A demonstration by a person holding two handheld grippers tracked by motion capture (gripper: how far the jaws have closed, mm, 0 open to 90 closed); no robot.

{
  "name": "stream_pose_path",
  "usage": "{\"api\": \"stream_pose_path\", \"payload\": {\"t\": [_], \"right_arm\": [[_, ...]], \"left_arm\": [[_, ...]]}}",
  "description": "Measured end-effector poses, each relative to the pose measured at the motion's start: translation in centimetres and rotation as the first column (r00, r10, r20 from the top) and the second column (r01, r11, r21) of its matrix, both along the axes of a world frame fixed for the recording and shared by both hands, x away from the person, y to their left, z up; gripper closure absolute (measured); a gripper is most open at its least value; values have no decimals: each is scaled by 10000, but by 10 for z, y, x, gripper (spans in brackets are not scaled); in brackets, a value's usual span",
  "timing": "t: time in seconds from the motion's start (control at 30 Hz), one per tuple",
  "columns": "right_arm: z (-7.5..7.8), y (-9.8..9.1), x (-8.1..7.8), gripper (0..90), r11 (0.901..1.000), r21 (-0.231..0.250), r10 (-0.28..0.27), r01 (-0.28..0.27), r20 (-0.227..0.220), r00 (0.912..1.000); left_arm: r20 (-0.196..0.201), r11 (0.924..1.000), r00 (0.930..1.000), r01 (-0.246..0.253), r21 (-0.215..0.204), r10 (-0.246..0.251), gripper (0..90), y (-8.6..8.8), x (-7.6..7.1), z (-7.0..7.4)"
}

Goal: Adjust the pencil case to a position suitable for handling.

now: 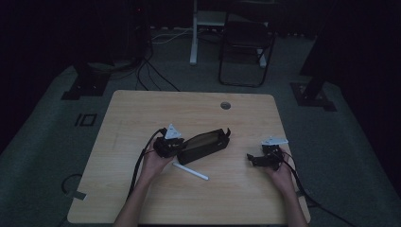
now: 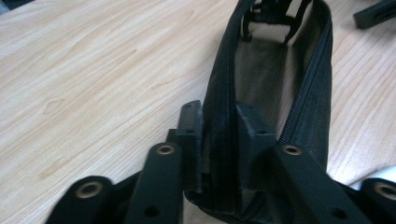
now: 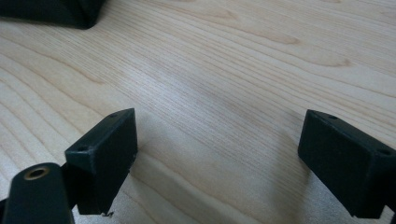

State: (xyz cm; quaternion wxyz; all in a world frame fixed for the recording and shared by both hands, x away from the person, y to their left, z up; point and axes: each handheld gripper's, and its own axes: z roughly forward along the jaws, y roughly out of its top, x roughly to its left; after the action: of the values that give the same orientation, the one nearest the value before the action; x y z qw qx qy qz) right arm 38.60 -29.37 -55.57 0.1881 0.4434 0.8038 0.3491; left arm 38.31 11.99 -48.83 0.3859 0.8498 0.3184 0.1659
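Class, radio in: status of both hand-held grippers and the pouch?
Left hand-held gripper straddles open black pouch edge. Right hand-held gripper open, empty. White pen beside pouch.

A light wooden table (image 1: 142, 113) carries an open black zip pouch (image 1: 204, 143) at centre and a white pen (image 1: 190, 171) at its seven o'clock.

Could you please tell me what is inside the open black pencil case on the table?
The black pencil case shows bare mesh lining and a strap at its far end; the near end, at the left gripper, is hidden.
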Motion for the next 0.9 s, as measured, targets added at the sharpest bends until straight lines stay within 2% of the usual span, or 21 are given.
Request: {"api": "stream_pose_path", "payload": {"t": [0.13,0.3,0.5,0.63,0.7,0.9], "right_arm": [[0,0,0,119,10000,2,-2,2,1,10000],[0,0,0,120,10000,3,-6,6,0,10000],[0,0,0,120,10000,1,-26,26,-2,10000],[0,0,0,120,10000,2,-29,29,-2,10000],[0,0,0,120,10000,1,-27,27,-1,10000],[0,0,0,120,10000,1,-26,26,-2,10000]], "left_arm": [[255,9991,9996,-146,-409,157,565,6,-5,9],[555,9969,9982,-166,-766,209,478,13,-14,20],[562,9967,9983,188,-790,-144,448,17,-26,20],[548,9946,9970,586,-851,-541,442,21,-41,13],[560,9958,9961,709,-581,-677,434,19,-46,11],[702,9894,9895,1306,-634,-1261,433,14,-55,8]]}}
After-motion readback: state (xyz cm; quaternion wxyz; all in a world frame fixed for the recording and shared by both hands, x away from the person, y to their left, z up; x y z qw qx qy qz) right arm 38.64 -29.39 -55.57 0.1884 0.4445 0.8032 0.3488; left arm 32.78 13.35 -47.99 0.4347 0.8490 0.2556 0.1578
